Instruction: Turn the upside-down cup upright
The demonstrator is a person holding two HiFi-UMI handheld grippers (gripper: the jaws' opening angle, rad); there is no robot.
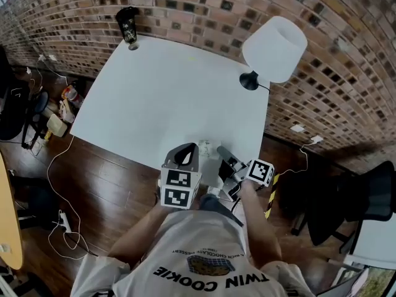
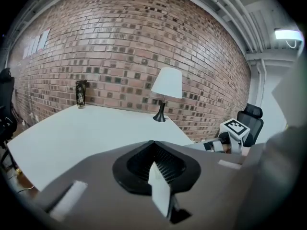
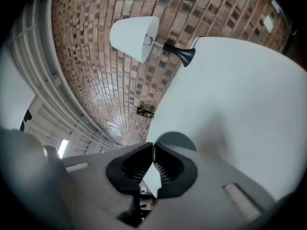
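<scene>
A tall dark cup [image 1: 129, 26] stands at the table's far left corner, in front of the brick wall. It is small and far off in the left gripper view [image 2: 81, 93], and I cannot tell which way up it is. Both grippers hang over the table's near edge, far from the cup. My left gripper [image 1: 187, 152] [image 2: 153, 145] has its jaws together with nothing between them. Just to its right, my right gripper [image 1: 221, 151] [image 3: 153, 147] is rolled on its side and shut. A grey rounded shape [image 3: 178, 140] peeks past its tips; I cannot tell what it is.
A lamp [image 1: 274, 48] with a white shade and black foot stands at the white table's [image 1: 167, 98] far right. A small pale thing [image 1: 207, 146] lies between the grippers. Cables and clutter cover the wooden floor [image 1: 93, 184] on the left. A black chair [image 1: 365, 197] stands at the right.
</scene>
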